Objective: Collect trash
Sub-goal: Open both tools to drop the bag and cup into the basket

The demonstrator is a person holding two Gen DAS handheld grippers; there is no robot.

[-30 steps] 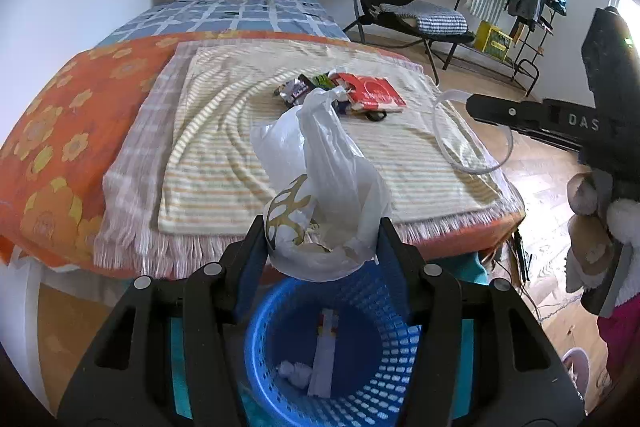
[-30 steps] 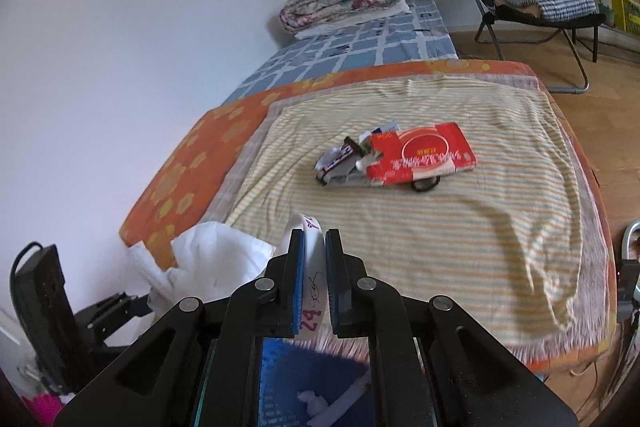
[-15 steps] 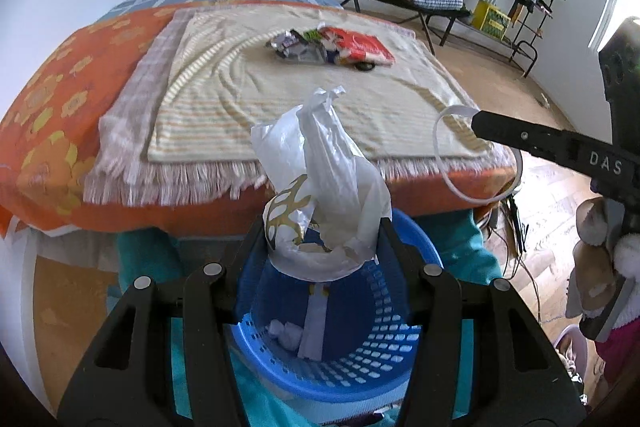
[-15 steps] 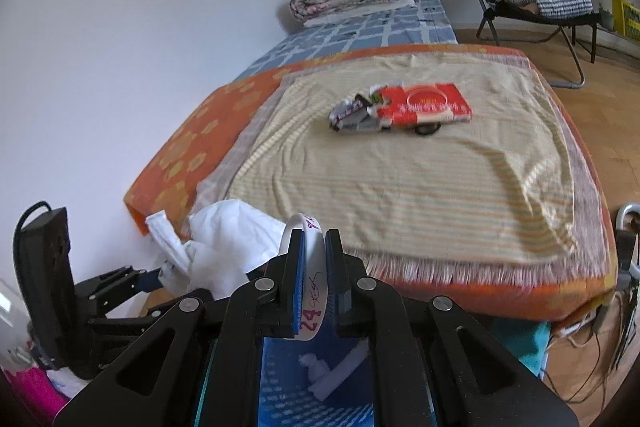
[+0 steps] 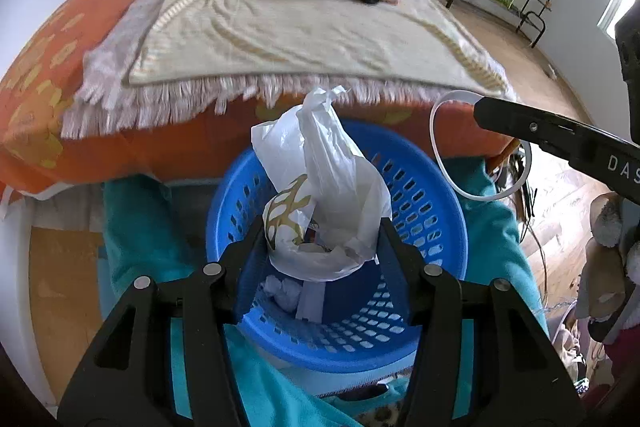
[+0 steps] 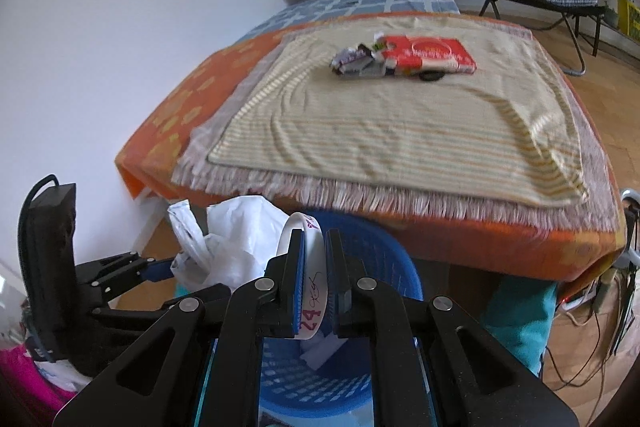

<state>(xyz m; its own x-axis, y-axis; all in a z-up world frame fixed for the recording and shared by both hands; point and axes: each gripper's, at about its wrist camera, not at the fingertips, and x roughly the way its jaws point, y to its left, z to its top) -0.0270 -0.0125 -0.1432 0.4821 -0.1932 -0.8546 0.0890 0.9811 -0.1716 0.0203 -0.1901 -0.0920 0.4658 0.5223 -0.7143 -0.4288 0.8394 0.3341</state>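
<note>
- One big bed (image 6: 400, 131) fills the room past the basket, with an orange cover and a striped cloth on top.
- Blue basket (image 5: 424, 203) sits on the floor at the foot of the bed, at about 6 o'clock from the pile on the bed, and white scraps (image 5: 284, 293) lie in its bottom.
- White plastic bag (image 5: 336, 187) hangs right over the basket, puffed out, with its knotted top poking up toward 12 o'clock.
- Left gripper (image 5: 324, 251) squeezes the bottom of the bag between its two fingers.
- Red packet (image 6: 430, 55) lies flat on the striped cloth, far from the basket, touching a little heap of wrappers (image 6: 356, 61) at its 9 o'clock side.
- White ring (image 6: 310, 283) with pink writing is pinched tight in the right gripper (image 6: 315, 269), held above the basket's rim, just at 3 o'clock from the bag.
</note>
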